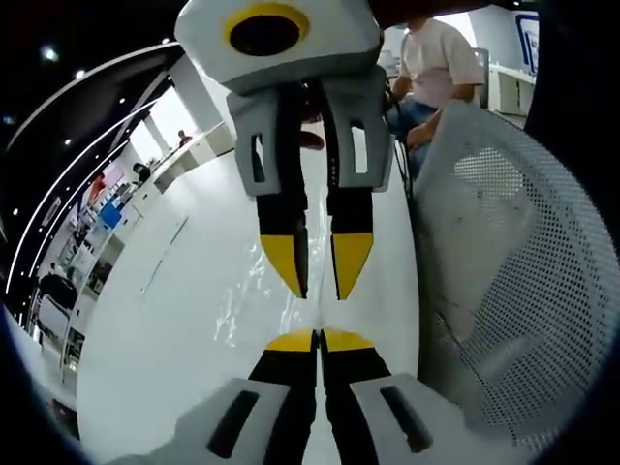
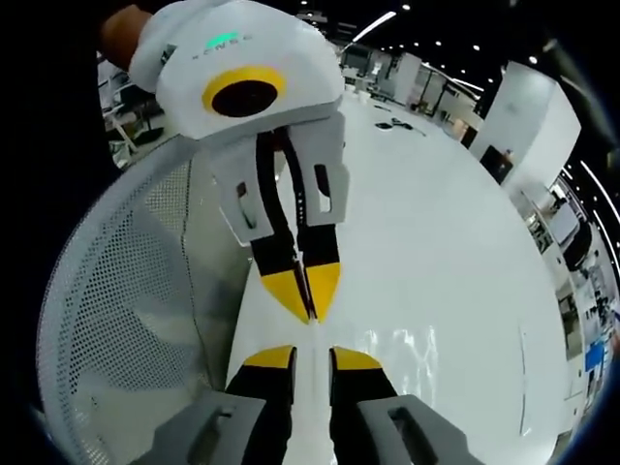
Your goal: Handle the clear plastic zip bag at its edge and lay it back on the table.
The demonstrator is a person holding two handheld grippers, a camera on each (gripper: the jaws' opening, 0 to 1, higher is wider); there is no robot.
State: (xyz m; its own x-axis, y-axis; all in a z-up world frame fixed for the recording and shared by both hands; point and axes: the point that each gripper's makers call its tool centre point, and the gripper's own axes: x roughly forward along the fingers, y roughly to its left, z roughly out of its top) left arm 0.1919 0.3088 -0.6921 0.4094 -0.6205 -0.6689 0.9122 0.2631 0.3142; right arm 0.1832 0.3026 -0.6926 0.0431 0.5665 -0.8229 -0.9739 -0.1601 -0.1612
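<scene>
In the left gripper view, the left gripper (image 1: 318, 341) rose from the bottom edge with its yellow tips pressed together, only a thin dark line between them. Whether those tips pinched the edge of the bag could not be told. Just beyond them the clear zip bag (image 1: 254, 298) lay on the white table (image 1: 165, 320), showing as faint glossy ripples to the left of the gap between the two tools. Facing it from the top of that view came the right gripper (image 1: 318, 269), its two yellow tips a little apart, pointing down at the near edge of the bag; if plastic sat between them, it was too clear to make out. To the right stood a white mesh chair back (image 1: 513, 271), beside the table's edge. Farther off a person (image 1: 436, 68) in a light shirt sat at the table's far end.

In the right gripper view, the right gripper (image 2: 312, 356) showed its own yellow tips parted, with white table between them. The left gripper (image 2: 302, 286) pointed at it from above, tips closed to a point, nearly touching the right one's tips. The bag (image 2: 407, 351) showed as glossy wrinkles on the table (image 2: 436, 223) just to the right. The mesh chair back (image 2: 126, 310) curved along the left. Small dark things lay far down the table, too small to name.
</scene>
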